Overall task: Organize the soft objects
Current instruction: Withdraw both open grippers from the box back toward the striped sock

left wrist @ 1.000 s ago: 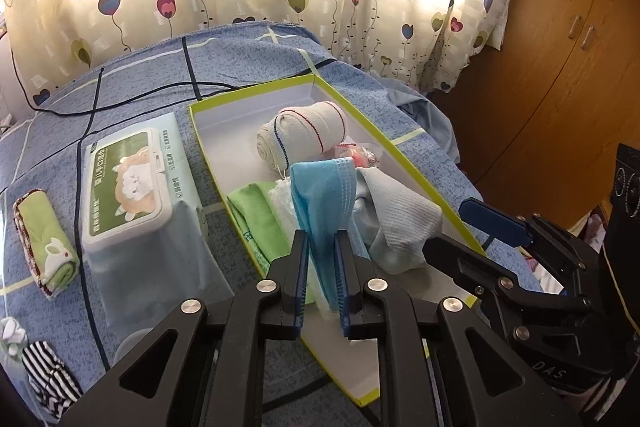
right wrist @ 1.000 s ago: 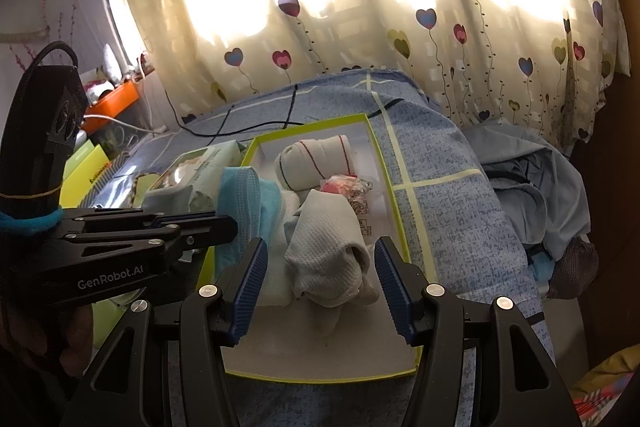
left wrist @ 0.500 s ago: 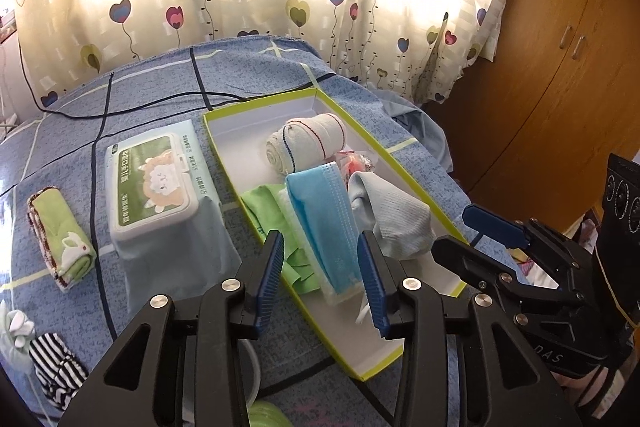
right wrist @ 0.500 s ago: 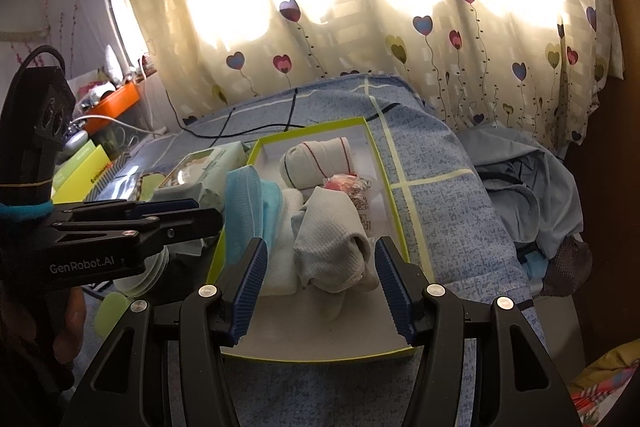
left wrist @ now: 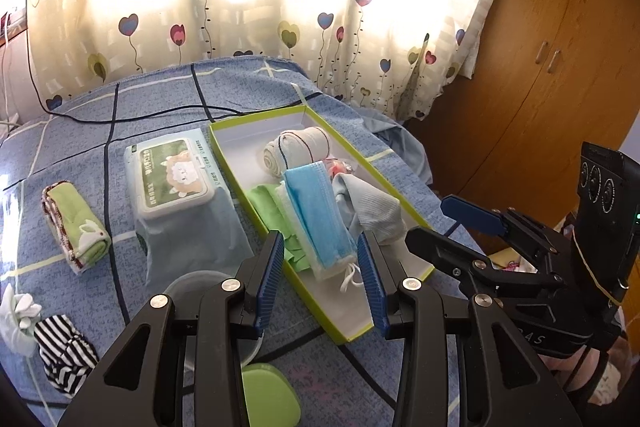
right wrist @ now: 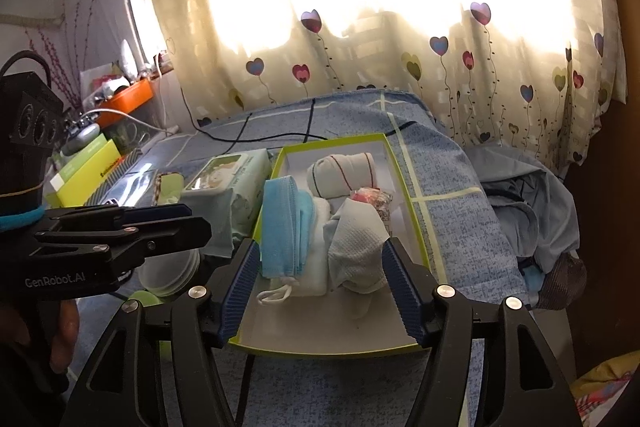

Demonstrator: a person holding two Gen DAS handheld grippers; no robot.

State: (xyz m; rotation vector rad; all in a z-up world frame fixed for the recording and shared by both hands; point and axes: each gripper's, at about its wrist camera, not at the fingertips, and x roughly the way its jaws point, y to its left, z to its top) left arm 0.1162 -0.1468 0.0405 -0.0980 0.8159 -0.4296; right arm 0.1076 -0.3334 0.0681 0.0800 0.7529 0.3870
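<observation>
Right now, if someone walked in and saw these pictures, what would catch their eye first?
Probably the green-rimmed box on the blue bedspread, with a bright blue face mask propped among folded cloths and a rolled bandage behind it. Next, the glowing heart-patterned curtain beyond the bed, and the wet wipes pack left of the box.

Home bedroom: bed covered by a blue grid-patterned sheet (left wrist: 168, 99), cream curtain printed with heart-shaped balloons (left wrist: 256, 27) over a sunlit window, brown wooden wardrobe (left wrist: 560, 67).
</observation>
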